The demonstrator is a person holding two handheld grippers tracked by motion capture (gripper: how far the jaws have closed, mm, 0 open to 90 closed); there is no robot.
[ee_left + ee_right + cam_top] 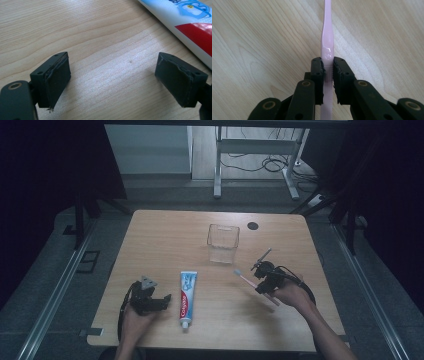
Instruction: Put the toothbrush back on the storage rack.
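Note:
A pink toothbrush (248,281) is clamped by its handle in my right gripper (263,281), lifted a little off the wooden table (165,232), head pointing up-left. In the right gripper view both pads press the pink handle (327,50), which runs straight ahead. A white, blue and red toothpaste tube (187,298) lies flat at centre-front, cap toward me. My left gripper (165,300) rests on the table just left of the tube, jaws wide apart. In the left gripper view nothing sits between its pads (56,80), and the tube (190,27) crosses the upper right corner.
A clear plastic cup (223,243) stands upright past the middle of the table. A dark round hole cover (253,225) sits near the far edge. Beyond the table are a metal frame's legs and loose cables on the floor.

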